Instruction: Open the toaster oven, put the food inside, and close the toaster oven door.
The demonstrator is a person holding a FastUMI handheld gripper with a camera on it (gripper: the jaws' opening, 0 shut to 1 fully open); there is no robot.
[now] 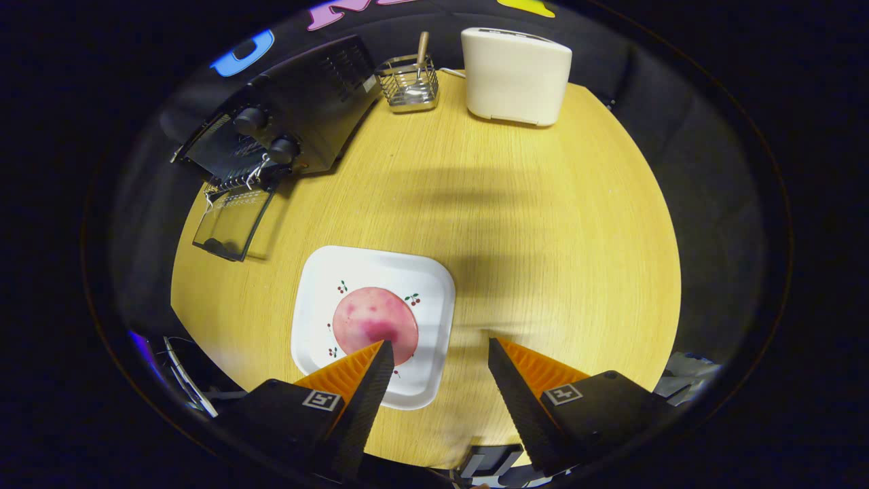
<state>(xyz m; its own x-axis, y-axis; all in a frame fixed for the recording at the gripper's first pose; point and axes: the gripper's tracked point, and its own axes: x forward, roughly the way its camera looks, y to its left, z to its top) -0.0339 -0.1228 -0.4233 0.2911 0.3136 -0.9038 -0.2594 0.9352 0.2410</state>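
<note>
A round pink slice of food (373, 321) lies on a white square plate (319, 278) with small cherry prints, on the wooden table. My gripper (440, 343) hangs above the table's near side, open, nothing between its fingers. The left fingertip (380, 353) overlaps the near edge of the food in the view; whether it touches it I cannot tell. The black toaster oven (299, 115) stands at the far left of the table with two knobs. Its glass door (231, 221) is folded down open, and a wire rack shows at the mouth.
A white toaster (516, 75) stands at the table's far edge. A wire caddy (409, 85) holding a wooden-handled utensil sits between it and the oven. The round wooden table (543, 224) has bare room to the right of the plate.
</note>
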